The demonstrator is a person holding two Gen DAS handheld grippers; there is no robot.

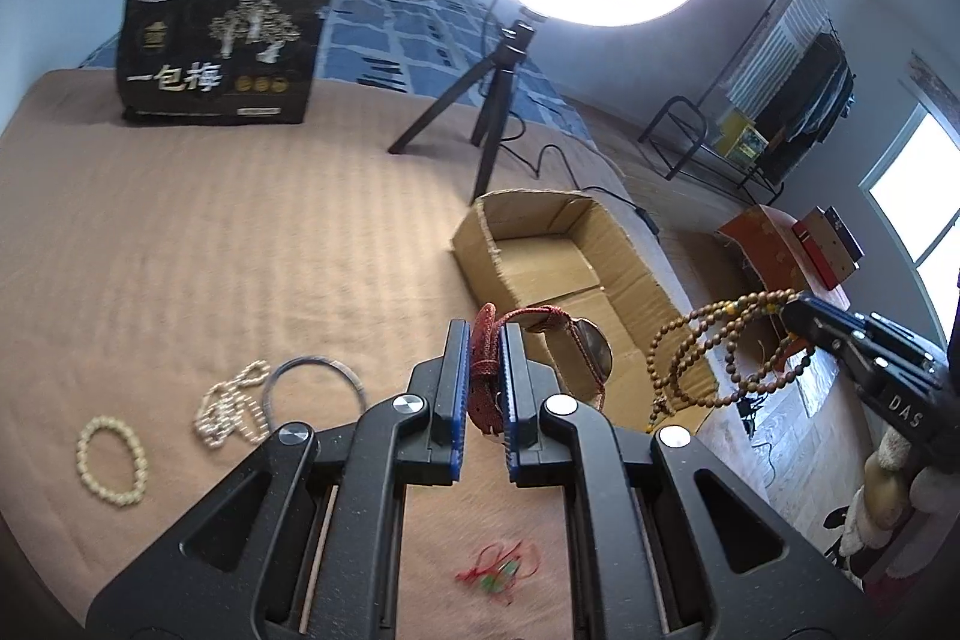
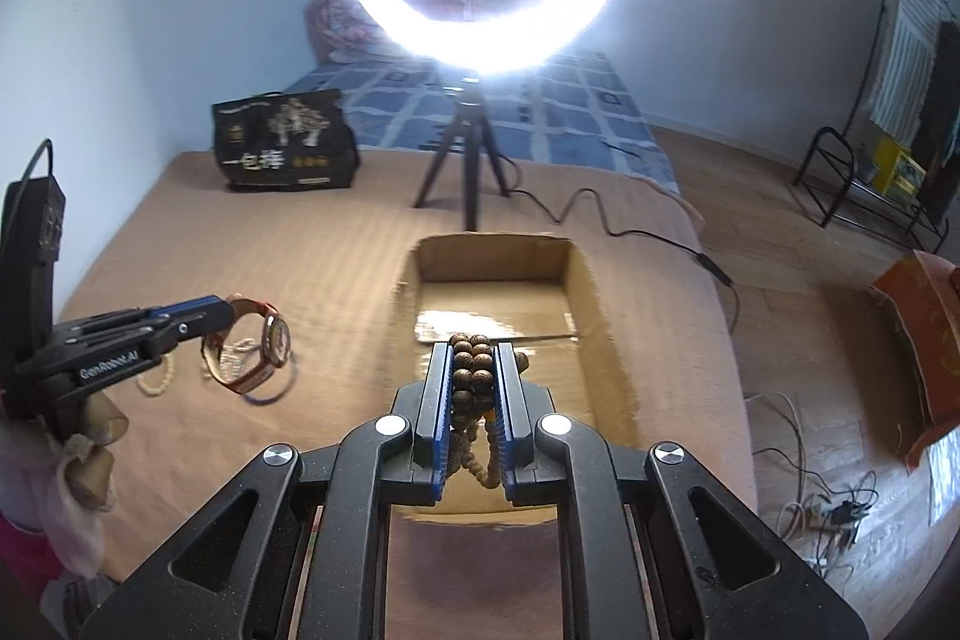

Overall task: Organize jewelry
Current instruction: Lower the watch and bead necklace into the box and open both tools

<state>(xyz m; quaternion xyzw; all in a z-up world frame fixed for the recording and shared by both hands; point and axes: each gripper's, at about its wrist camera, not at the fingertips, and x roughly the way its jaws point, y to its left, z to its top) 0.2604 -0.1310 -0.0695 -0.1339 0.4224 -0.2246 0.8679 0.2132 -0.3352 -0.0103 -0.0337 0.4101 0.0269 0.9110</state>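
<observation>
Left wrist view: both grippers were clamped on jewelry above the bed.
The left gripper (image 1: pixel 485 340) pinched the red strap of a watch (image 1: pixel 585 352); the right gripper (image 2: pixel 473 358) squeezed a strand of wooden beads (image 2: pixel 471 370) over the open cardboard box (image 2: pixel 606 340). A pearl bracelet (image 1: pixel 111 460), pearl necklace (image 1: pixel 231 403), thin bangle (image 1: pixel 315 388) and red string charm (image 1: pixel 498 571) lay on the tan blanket (image 1: pixel 210 250).

Pale blue walls (image 2: pixel 150 10), wood floor (image 2: pixel 798 268), possibly a window (image 1: pixel 918 184) at right.

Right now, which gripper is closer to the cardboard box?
Right. The right gripper, holding the wooden beads, hangs over the cardboard box; the left gripper with the watch is beside it.
</observation>
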